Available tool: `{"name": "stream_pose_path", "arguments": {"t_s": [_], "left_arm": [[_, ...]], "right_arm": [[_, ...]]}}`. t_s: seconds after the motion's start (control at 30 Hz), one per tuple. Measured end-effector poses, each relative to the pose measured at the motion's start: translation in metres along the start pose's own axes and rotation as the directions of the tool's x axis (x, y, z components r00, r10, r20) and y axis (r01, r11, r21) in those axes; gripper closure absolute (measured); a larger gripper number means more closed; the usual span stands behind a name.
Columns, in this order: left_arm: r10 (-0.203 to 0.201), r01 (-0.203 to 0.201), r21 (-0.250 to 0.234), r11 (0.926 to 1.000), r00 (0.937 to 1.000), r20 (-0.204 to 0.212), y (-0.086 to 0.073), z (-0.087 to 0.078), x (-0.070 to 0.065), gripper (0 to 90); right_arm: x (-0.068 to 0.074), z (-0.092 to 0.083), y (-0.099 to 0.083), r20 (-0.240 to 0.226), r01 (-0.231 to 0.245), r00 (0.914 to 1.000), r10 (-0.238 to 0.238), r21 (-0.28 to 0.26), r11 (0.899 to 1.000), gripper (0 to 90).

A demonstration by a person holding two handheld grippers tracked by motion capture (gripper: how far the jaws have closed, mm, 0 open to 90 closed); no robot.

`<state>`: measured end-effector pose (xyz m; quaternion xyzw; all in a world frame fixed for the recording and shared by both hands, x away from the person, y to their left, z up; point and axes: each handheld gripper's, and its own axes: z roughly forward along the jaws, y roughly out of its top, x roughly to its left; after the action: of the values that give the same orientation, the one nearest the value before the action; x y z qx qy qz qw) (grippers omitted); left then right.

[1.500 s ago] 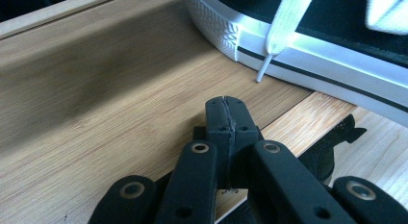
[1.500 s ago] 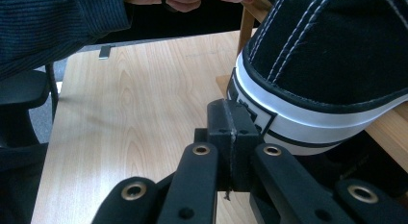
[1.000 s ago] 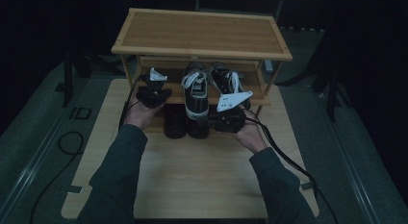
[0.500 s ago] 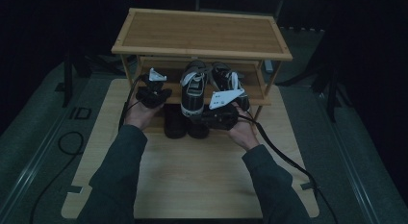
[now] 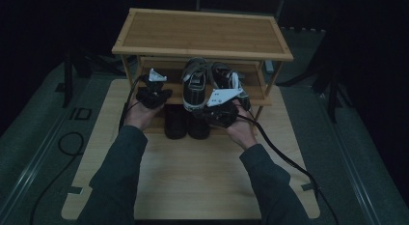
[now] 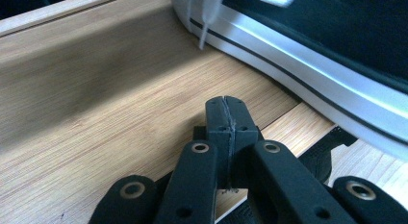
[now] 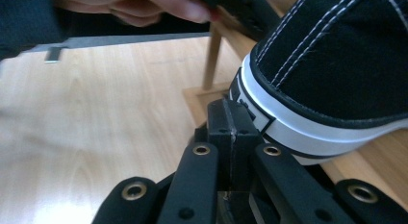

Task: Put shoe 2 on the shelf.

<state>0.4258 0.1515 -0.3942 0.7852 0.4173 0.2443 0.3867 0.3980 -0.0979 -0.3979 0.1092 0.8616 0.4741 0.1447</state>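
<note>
Both claws closed: left claw (image 5: 153, 92), right claw (image 5: 219, 109), beside sneaker (image 5: 195, 85).

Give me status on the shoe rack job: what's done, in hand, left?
Done: two black sneakers sit on the rack's middle shelf, a dark pair below. In hand: nothing; the left gripper and right gripper are both shut and empty, the right one by a sneaker's heel. Left, probably: grasping a shoe.

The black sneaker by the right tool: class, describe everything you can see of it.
The sneaker is black canvas with white stitching, a white rubber sole with a thin black stripe, and white laces. It sits upright on the rack's middle shelf, its heel overhanging the shelf's front edge. The shut right tool is at its heel; contact is unclear.
</note>
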Motion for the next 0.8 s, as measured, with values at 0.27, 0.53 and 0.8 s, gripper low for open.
{"name": "stream_pose_path", "arguments": {"t_s": [0.27,0.53,0.8], "left_arm": [[-0.009,0.009,-0.002,1.0000,1.0000,0.000,0.000,0.000,0.000,90.0],[-0.005,0.005,-0.004,1.0000,1.0000,0.003,0.000,0.000,0.000,90.0],[-0.008,0.008,-0.008,0.9999,1.0000,0.002,-0.001,0.000,0.000,90.0]], "right_arm": [[0.000,0.003,0.001,0.024,-0.002,0.9997,0.002,0.003,1.000,90.0],[-0.002,0.007,0.000,0.112,-0.019,0.9936,0.014,0.039,0.999,90.0],[0.000,0.016,0.006,0.123,-0.027,0.9922,0.022,0.042,0.999,90.0]]}}
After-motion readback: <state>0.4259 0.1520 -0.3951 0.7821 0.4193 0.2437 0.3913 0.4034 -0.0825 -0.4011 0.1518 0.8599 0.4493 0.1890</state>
